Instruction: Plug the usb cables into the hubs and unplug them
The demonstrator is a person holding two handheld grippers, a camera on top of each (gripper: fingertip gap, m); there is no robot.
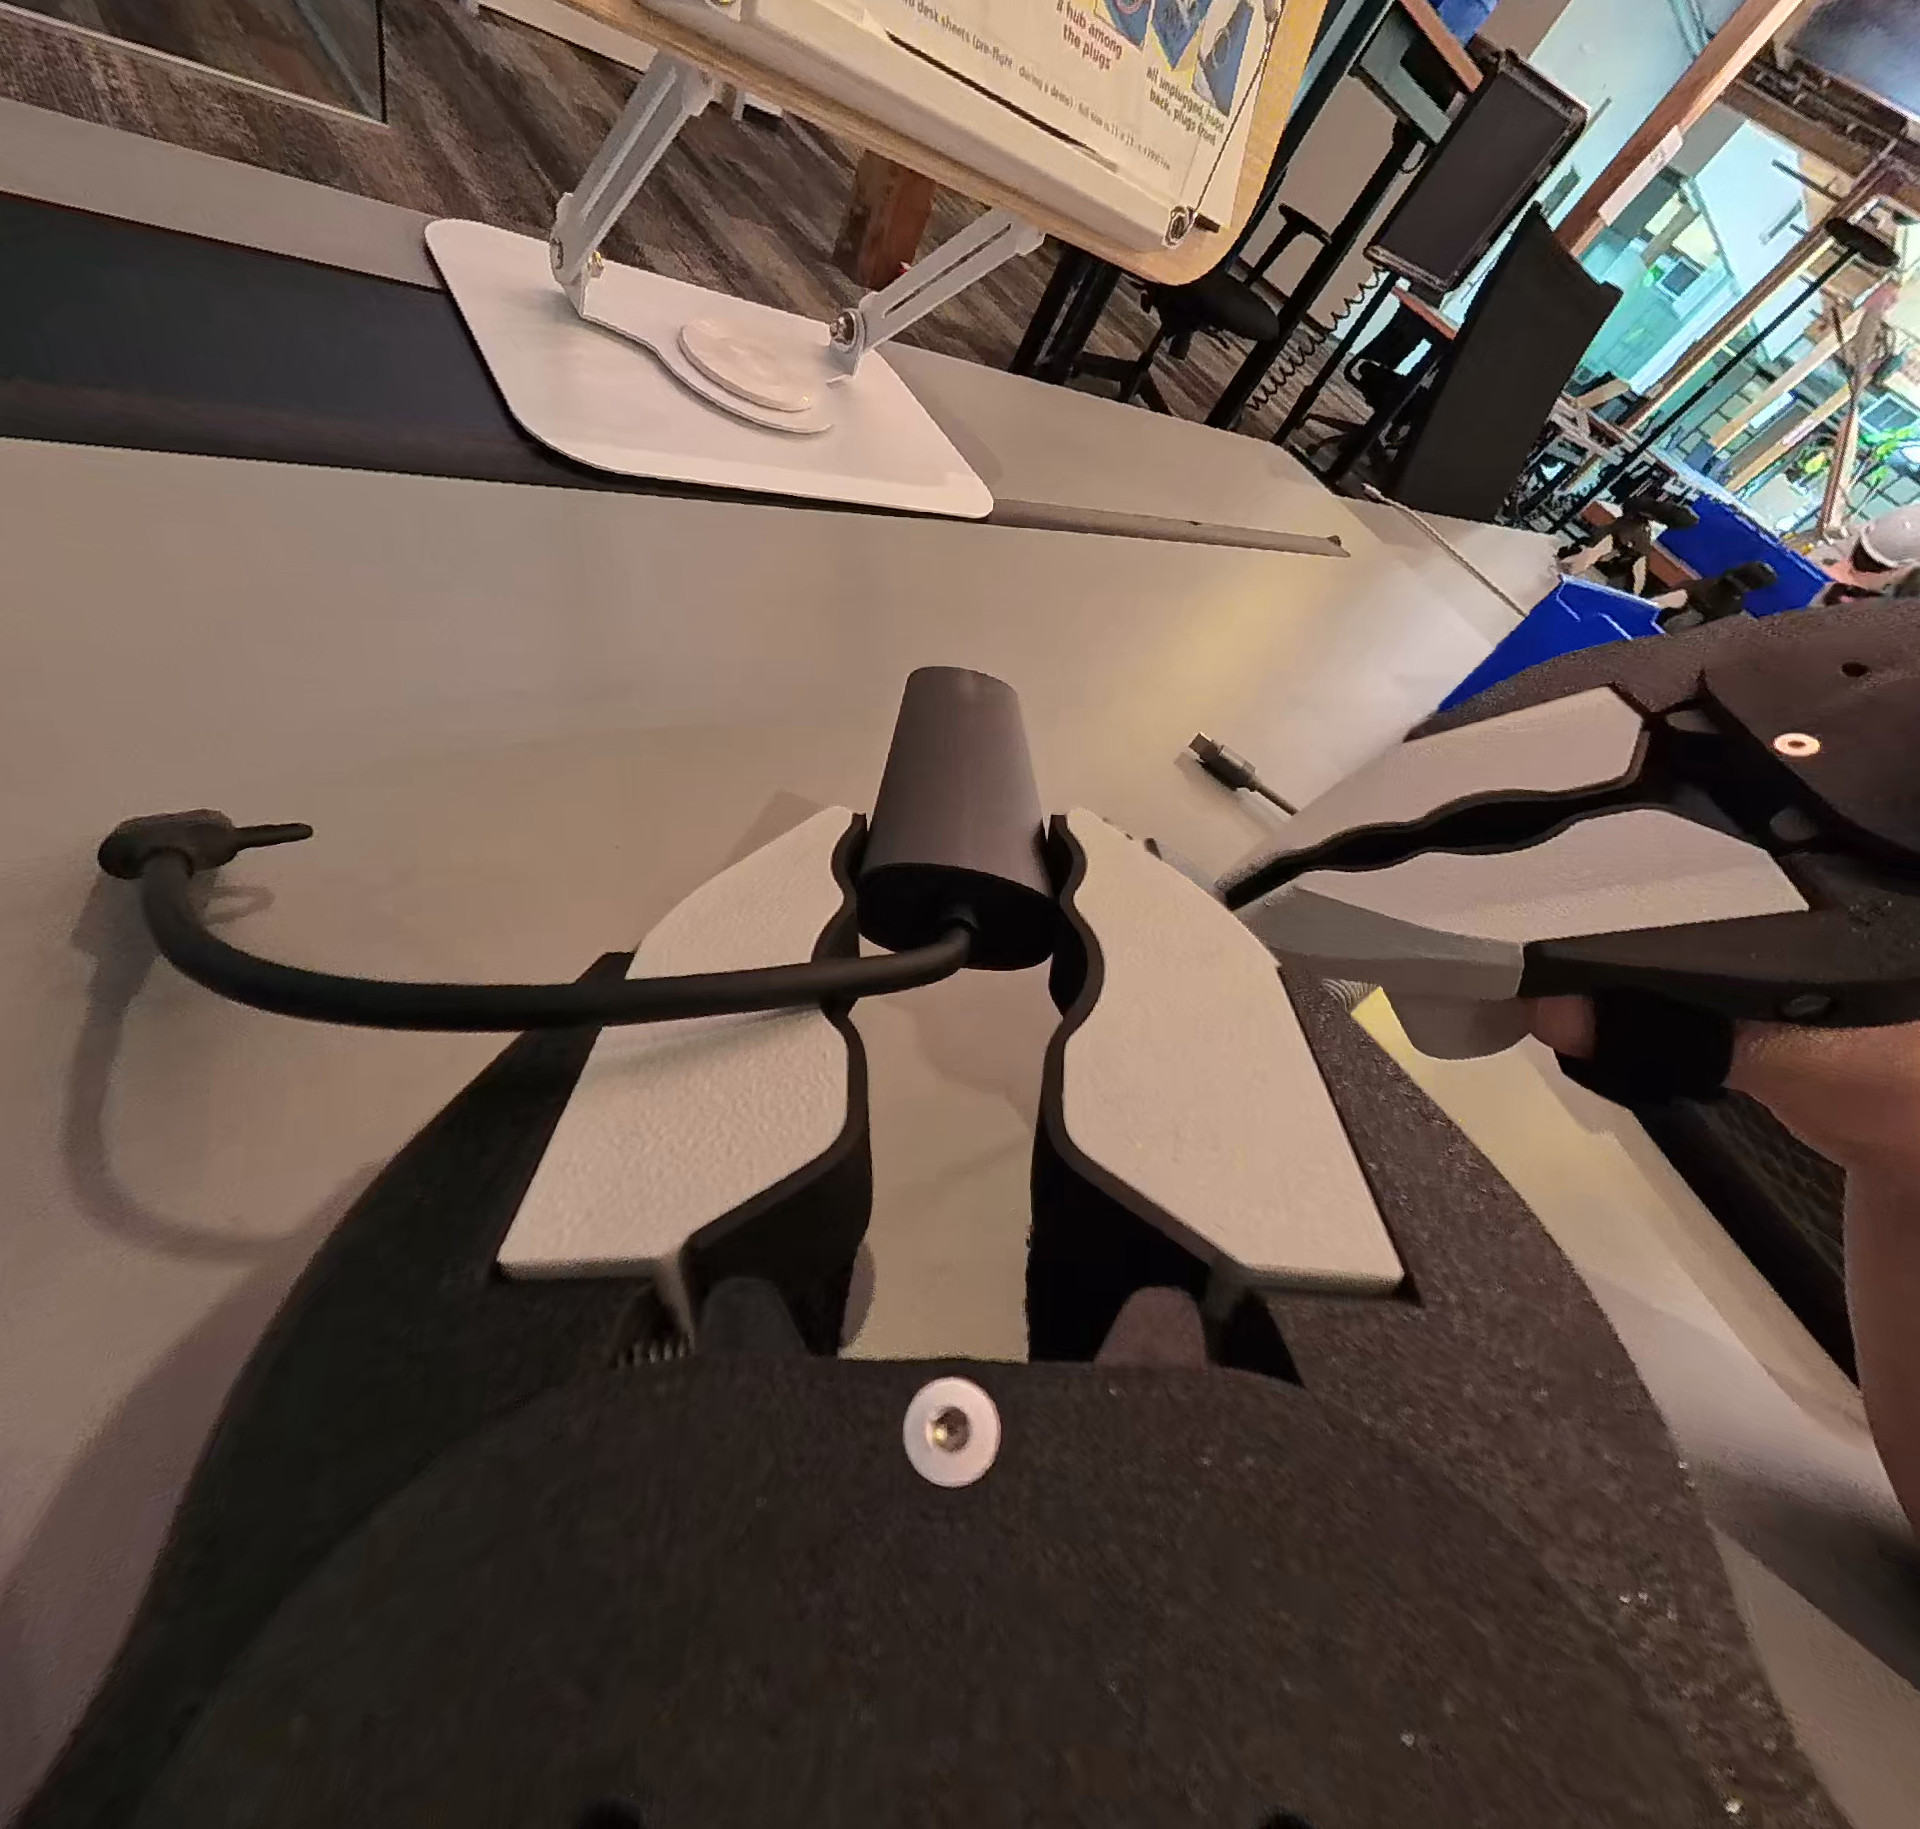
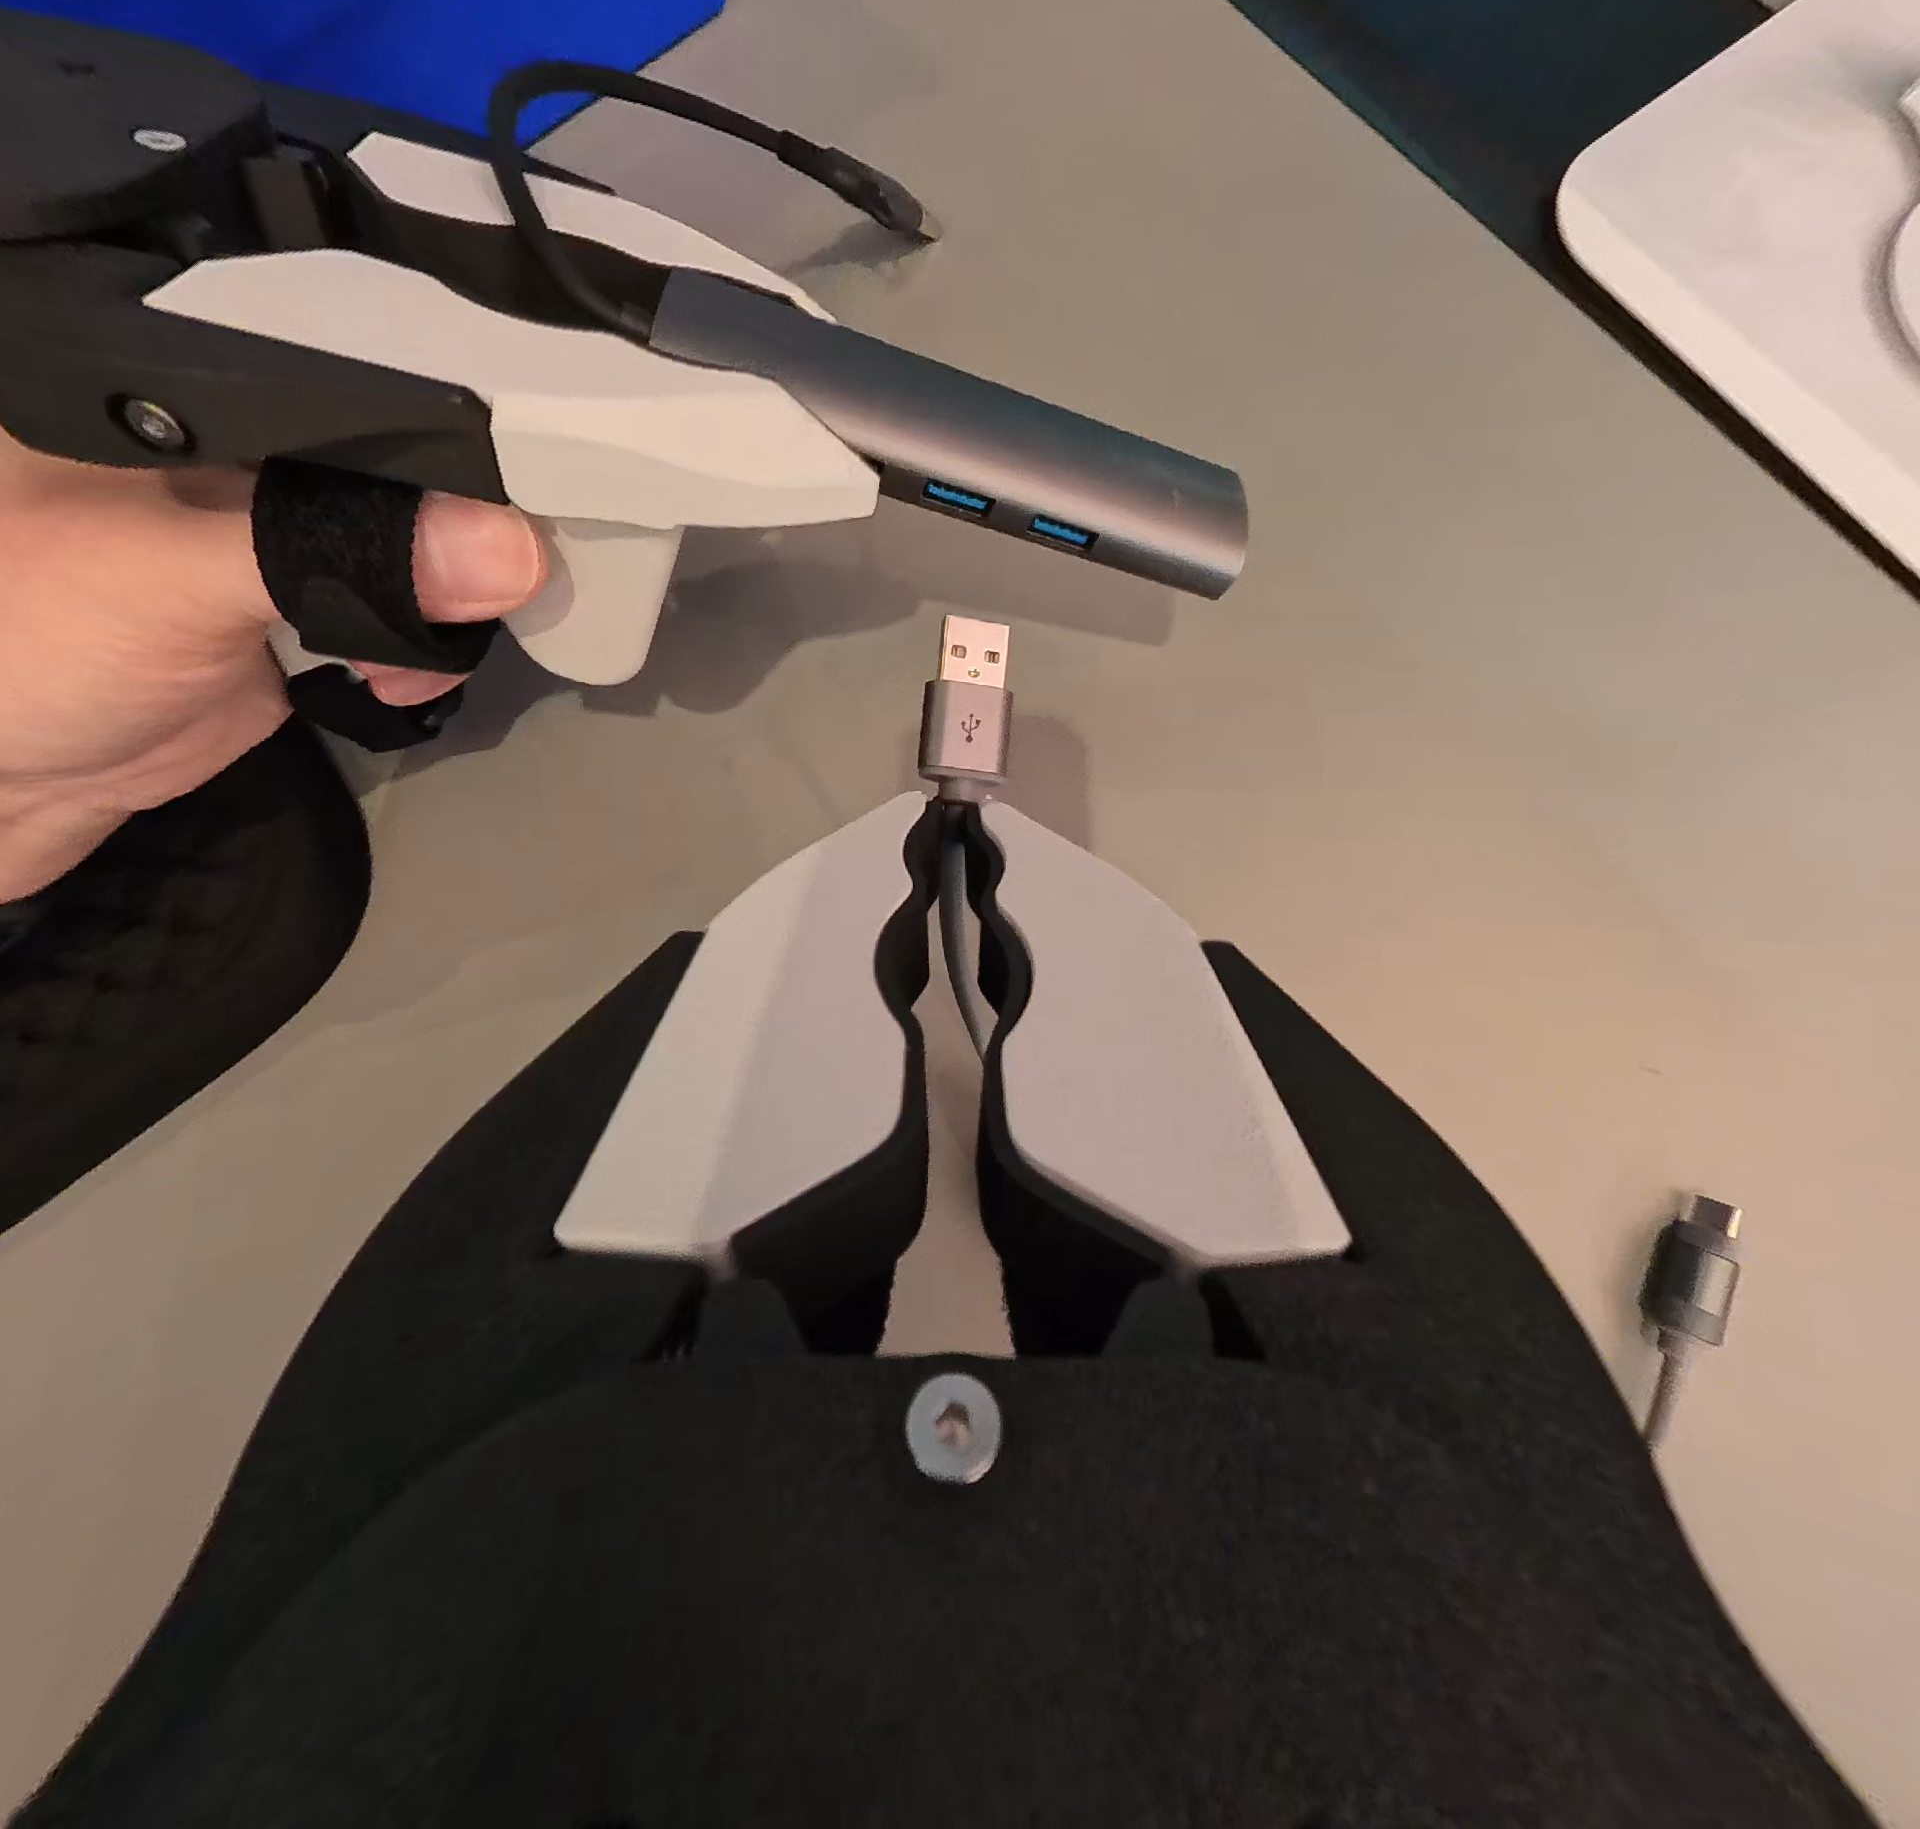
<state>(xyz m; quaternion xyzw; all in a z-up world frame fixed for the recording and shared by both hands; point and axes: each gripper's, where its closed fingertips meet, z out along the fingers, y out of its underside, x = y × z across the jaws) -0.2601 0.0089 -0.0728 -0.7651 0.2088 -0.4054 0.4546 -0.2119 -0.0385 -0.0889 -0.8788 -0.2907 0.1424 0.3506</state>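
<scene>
My left gripper [image 1: 954, 829] is shut on a dark grey USB hub [image 1: 956, 823] and holds it above the grey table [image 1: 416, 636]. The hub's black cable [image 1: 499, 995] loops left to its angled plug [image 1: 197, 837]. In the right wrist view the hub [image 2: 1039, 460] shows two blue ports [image 2: 1062, 532] on its near side, and the left gripper [image 2: 831, 439] grips its cable end. My right gripper [image 2: 961, 803] is shut on a grey cable just behind its silver USB-A plug [image 2: 971, 683]. The plug tip points at the hub, a short gap below the ports. The right gripper also shows at the right of the left wrist view [image 1: 1247, 886].
A second grey plug [image 2: 1694, 1270] lies on the table at the right; it also shows in the left wrist view [image 1: 1231, 766]. A white stand base [image 1: 707, 377] holding a board with a printed sheet [image 1: 987, 23] stands at the table's back. Blue bins [image 1: 1621, 616] sit beyond the table edge. The gap from one gripper's tips to the other's is roughly 7 cm.
</scene>
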